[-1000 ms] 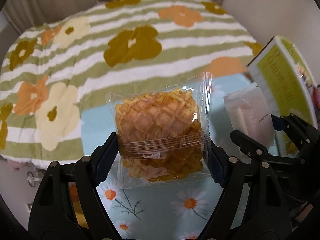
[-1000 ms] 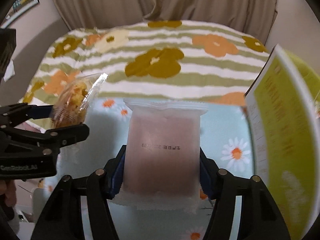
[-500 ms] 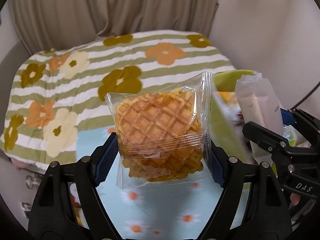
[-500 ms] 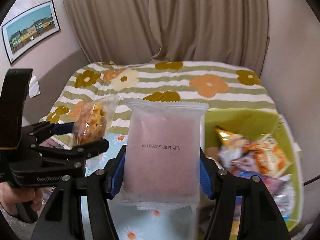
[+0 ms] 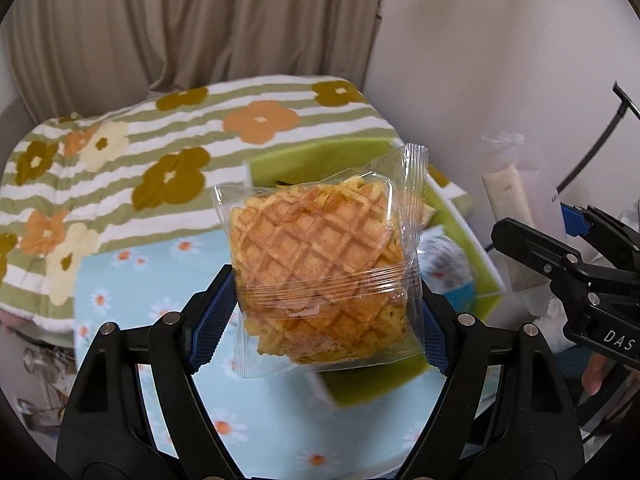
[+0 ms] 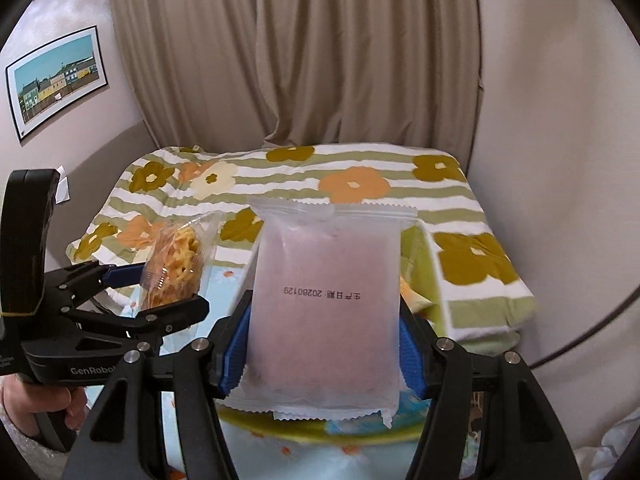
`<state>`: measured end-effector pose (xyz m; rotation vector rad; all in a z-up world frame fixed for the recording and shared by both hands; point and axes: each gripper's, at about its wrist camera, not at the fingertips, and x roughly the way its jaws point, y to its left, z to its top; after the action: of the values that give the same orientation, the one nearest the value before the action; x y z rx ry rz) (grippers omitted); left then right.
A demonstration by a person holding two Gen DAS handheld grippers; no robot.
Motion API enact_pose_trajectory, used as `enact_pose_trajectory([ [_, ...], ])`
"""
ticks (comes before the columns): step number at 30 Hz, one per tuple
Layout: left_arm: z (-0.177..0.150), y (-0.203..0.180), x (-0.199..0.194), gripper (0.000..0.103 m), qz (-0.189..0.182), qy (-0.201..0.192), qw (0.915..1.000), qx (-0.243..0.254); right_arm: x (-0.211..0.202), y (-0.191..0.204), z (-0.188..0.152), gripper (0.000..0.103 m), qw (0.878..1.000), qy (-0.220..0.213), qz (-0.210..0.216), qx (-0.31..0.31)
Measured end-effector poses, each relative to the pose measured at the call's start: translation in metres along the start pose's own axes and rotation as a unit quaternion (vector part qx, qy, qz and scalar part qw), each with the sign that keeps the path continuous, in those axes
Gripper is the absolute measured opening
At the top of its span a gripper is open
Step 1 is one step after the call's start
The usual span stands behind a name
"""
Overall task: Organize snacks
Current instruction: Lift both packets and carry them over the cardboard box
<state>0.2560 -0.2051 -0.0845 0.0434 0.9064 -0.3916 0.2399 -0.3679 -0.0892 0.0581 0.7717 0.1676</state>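
My left gripper (image 5: 320, 320) is shut on a clear packet of golden waffle biscuits (image 5: 320, 264), held upright in the air. The same packet (image 6: 176, 268) shows edge-on at the left of the right wrist view, in the left gripper (image 6: 160, 292). My right gripper (image 6: 324, 340) is shut on a frosted pinkish snack packet (image 6: 326, 300) with a printed date. That packet (image 5: 516, 216) appears at the right of the left wrist view. A green box (image 5: 460, 224) lies below and behind the waffle packet; some wrapped snacks show inside it.
A light blue daisy cloth (image 5: 160, 280) covers the surface below. Behind it lies a bed with a green-striped flower blanket (image 6: 360, 184), then beige curtains (image 6: 300, 60). A framed picture (image 6: 56, 80) hangs on the left wall. A hand (image 6: 24, 404) grips the left tool's handle.
Both grippers have risen and pulled back with their packets still held. The view has tilted up, so the curtains and wall now show, and the green box has slid under the packets.
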Motion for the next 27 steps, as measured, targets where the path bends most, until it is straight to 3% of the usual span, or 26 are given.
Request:
enact_pose_trajectory([
  [5,-0.010,-0.039,0.022,0.079,-0.001,0.017,0.9998,0.011,-0.003,-0.029,-0.015,0.058,1.000,0.014,0.001,0.021],
  [11,-0.016,-0.058,0.044,0.081,0.031,0.017,0.9983,0.047,0.004,-0.047,-0.025,0.058,0.999,0.026,0.007,0.047],
  [13,-0.018,-0.061,0.048,0.100,0.050,0.011,0.9967,0.062,0.006,-0.051,-0.026,0.058,0.998,0.028,0.006,0.054],
  [20,-0.024,-0.039,0.054,0.103,0.062,0.028,0.9968,0.041,0.008,-0.062,-0.037,0.058,0.997,0.038,0.005,0.069],
  [27,-0.039,-0.014,0.032,0.103,0.052,0.017,0.9984,0.011,0.013,-0.059,-0.042,0.058,0.996,0.050,0.009,0.072],
])
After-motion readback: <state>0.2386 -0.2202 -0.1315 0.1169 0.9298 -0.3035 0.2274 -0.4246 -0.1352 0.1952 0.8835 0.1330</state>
